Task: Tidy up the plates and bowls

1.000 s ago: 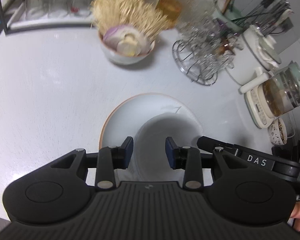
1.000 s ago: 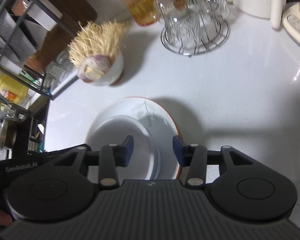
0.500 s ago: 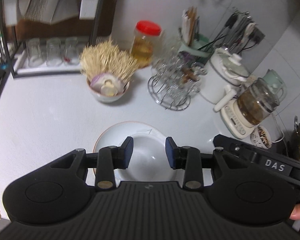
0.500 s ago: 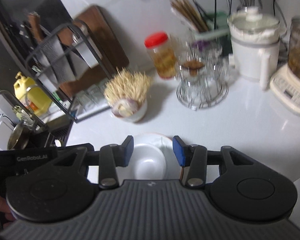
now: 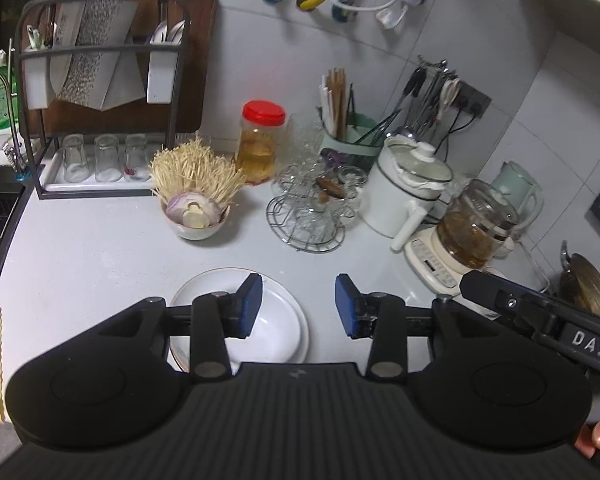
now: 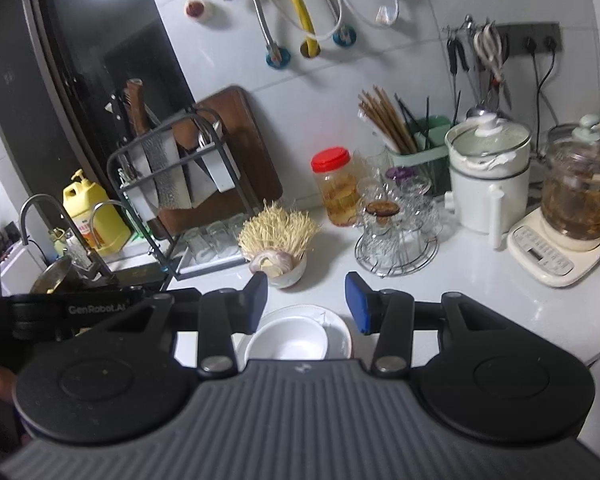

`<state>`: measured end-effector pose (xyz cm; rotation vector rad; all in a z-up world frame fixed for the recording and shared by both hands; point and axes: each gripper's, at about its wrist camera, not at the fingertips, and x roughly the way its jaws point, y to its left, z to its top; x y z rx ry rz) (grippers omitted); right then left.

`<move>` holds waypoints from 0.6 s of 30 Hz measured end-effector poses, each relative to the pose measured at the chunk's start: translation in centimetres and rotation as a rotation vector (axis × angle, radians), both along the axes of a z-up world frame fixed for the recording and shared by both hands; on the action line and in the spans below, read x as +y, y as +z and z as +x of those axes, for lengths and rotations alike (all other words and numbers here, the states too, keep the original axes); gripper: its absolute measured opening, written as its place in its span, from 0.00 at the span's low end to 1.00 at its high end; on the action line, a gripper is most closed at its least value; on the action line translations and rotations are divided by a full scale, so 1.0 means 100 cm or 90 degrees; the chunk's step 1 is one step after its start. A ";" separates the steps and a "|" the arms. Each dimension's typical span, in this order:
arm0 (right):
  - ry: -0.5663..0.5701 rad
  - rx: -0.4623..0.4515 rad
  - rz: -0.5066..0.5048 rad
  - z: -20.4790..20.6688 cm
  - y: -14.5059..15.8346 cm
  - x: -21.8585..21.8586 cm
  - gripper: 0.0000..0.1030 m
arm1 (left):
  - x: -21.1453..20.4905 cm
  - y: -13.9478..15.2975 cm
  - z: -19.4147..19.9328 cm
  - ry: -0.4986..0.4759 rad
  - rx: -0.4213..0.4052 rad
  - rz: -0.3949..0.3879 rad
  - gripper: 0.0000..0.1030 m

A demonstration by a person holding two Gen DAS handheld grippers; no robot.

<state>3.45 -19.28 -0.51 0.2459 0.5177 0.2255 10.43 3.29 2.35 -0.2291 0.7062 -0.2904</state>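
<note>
Bowl (image 5: 274, 330) sits in the plate (image 5: 204, 284) at lower centre of the left wrist view, below the left gripper (image 5: 299, 306), whose empty jaws have just been opening. Right wrist view: same bowl (image 6: 288, 340) low centre, right gripper (image 6: 306, 300) parted, empty, about equally near.

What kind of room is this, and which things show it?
Most likely a home kitchen: a knife rack with cleavers, a chopstick holder and an electric kettle stand on the white counter.
</note>
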 end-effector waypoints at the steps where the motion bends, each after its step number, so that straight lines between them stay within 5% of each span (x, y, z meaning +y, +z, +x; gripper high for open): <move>1: -0.001 -0.008 -0.005 -0.007 0.000 0.000 0.45 | 0.000 0.002 -0.008 0.006 -0.005 -0.006 0.45; 18: 0.013 -0.069 -0.029 -0.099 0.016 -0.025 0.45 | -0.003 0.025 -0.125 0.079 -0.051 -0.006 0.48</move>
